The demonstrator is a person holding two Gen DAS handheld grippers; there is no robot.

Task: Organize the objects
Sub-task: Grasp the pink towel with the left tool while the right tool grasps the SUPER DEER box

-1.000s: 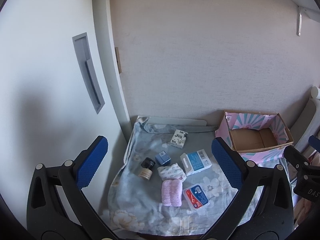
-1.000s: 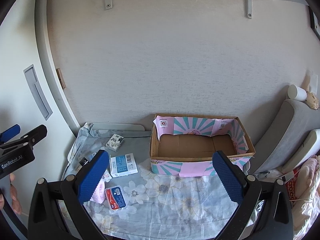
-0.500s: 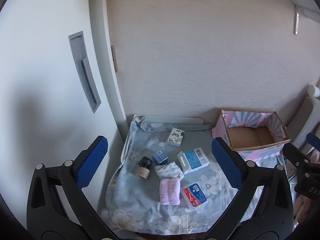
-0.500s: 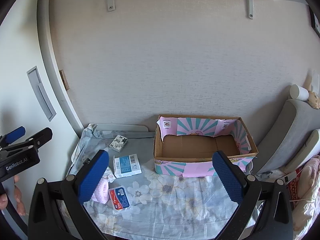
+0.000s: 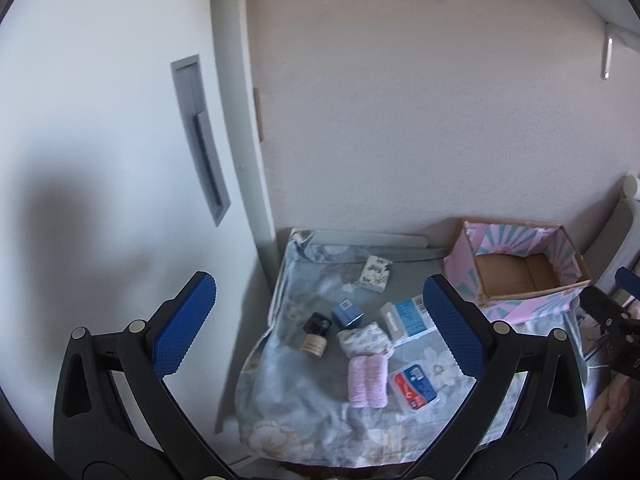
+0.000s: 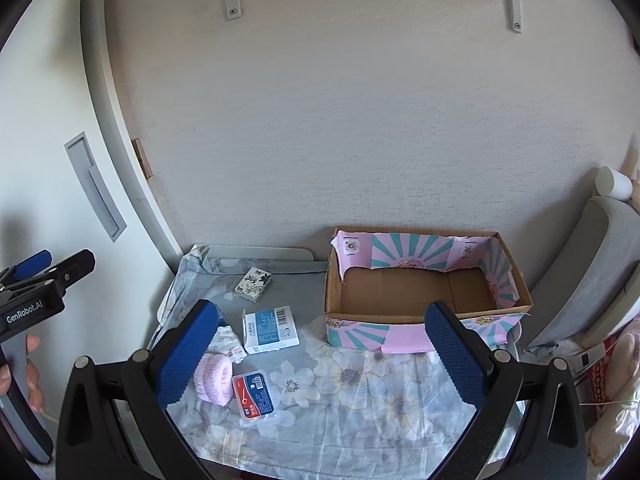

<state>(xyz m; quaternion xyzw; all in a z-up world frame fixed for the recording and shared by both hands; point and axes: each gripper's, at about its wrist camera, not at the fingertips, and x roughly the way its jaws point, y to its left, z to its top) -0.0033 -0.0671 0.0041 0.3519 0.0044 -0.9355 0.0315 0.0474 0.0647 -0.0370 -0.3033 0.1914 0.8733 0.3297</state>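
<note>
Both the left gripper (image 5: 320, 326) and right gripper (image 6: 320, 356) hover spread and empty; next, probably grasping the pink towel (image 5: 367, 381), lower centre, for the cardboard box (image 6: 420, 316).

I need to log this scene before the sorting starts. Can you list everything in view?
cardboard box: 1, brown with pink-teal paper, right on cloth, nothing visible inside
floral cloth: 1, grey-blue, covers table
blue-white carton: 1, cloth centre
floral packet: 1, white-black, back
clear case: 1, red-blue label, front
pink towel roll: 1, front
patterned cloth bundle: 1, white, beside roll
small blue box: 1, centre-left
bottle: 1, black cap, lying left
left gripper: fingers open
right gripper: fingers open
</note>
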